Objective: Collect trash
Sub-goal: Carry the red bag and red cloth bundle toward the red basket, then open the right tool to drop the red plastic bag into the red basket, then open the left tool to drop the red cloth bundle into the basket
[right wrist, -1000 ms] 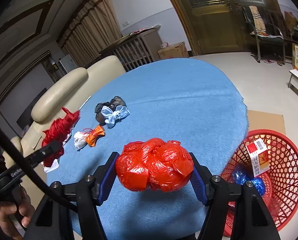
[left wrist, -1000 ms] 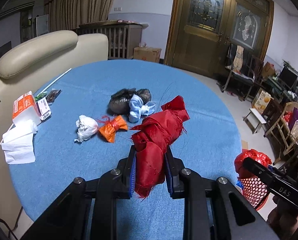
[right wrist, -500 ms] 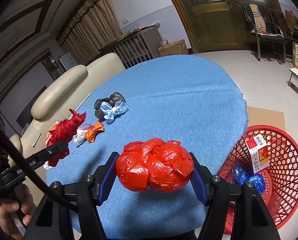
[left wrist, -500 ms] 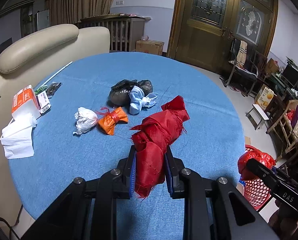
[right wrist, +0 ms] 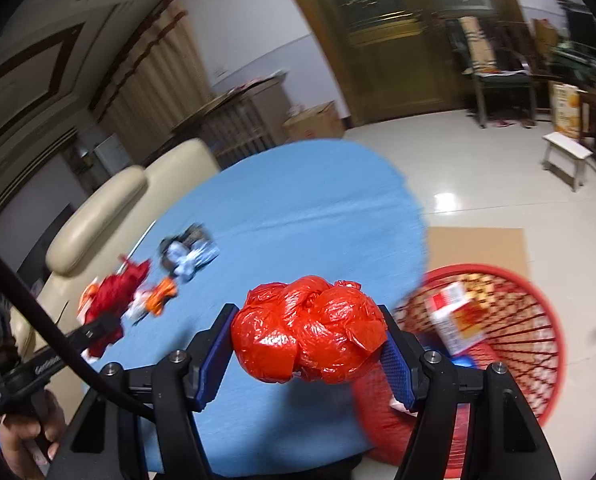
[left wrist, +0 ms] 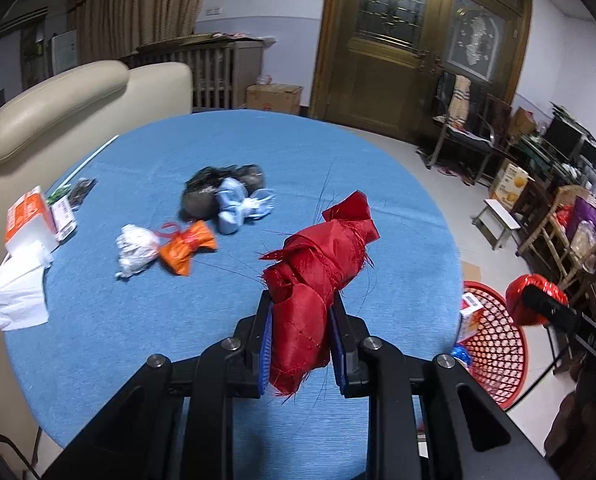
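My left gripper [left wrist: 301, 340] is shut on a crumpled dark red cloth [left wrist: 318, 280], held above the round blue table [left wrist: 146, 320]. My right gripper [right wrist: 309, 344] is shut on a knotted red plastic bag [right wrist: 308, 336], near the table's right edge and beside the red mesh basket [right wrist: 538, 320] on the floor. In the left wrist view that red bag [left wrist: 532, 300] hangs over the basket [left wrist: 498, 344]. On the table lie a white bag [left wrist: 136, 249], an orange bag [left wrist: 188, 246], a light blue bag [left wrist: 238, 208] and a dark bag [left wrist: 206, 192].
A red-and-white carton [right wrist: 456, 316] and a blue wrapper [left wrist: 460, 354] lie in the basket. White tissues [left wrist: 18, 292] and an orange-and-white box [left wrist: 28, 218] sit at the table's left edge by a cream sofa [left wrist: 58, 100]. A cardboard sheet [right wrist: 478, 248] lies on the floor beyond the basket.
Both grippers have shifted to the right with their loads. The basket now shows larger and closer beside the red bag in the right wrist view.
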The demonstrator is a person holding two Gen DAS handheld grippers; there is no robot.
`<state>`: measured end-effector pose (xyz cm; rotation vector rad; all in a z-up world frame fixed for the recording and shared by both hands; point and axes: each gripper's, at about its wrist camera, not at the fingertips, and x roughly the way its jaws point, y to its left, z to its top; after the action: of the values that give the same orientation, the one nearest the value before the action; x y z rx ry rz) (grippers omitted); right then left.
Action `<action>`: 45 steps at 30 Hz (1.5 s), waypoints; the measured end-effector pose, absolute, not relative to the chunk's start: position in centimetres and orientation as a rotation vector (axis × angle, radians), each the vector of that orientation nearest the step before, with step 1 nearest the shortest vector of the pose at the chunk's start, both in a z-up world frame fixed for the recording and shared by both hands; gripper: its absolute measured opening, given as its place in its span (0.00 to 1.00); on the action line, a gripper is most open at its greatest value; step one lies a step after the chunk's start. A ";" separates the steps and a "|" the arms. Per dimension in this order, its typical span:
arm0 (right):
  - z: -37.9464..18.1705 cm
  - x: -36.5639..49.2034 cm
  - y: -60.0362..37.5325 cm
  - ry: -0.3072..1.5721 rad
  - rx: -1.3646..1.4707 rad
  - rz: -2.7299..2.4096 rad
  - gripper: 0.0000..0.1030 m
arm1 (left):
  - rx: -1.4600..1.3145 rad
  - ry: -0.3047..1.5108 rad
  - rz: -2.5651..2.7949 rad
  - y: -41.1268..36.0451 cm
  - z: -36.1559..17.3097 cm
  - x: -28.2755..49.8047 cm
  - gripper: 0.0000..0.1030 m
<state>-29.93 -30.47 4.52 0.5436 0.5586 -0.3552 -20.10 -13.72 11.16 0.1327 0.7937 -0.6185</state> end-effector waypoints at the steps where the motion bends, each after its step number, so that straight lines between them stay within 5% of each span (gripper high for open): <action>1: 4.6 -30.7 -31.3 0.552 0.550 -0.383 0.67 | 0.135 0.791 -0.632 -14.2 11.3 -20.4 0.25; 21: -1.5 -35.5 -40.8 0.679 0.673 -0.594 0.70 | 0.276 0.753 -0.895 -25.7 11.8 -26.5 0.25; 27: -2.4 -36.5 -42.3 0.665 0.731 -0.626 0.91 | 0.323 0.771 -0.941 -28.3 11.0 -27.6 0.25; 43: -0.5 -39.9 -45.0 0.538 0.812 -0.658 0.92 | 0.468 0.859 -1.049 -35.0 7.5 -30.2 0.25; 45: -0.4 -40.2 -45.3 0.528 0.817 -0.664 0.92 | 0.494 0.879 -1.058 -35.8 6.8 -30.5 0.33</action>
<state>-40.24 -45.29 -0.38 0.8173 0.5276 -0.6644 -30.46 -35.80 6.79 0.4943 0.8786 -1.0584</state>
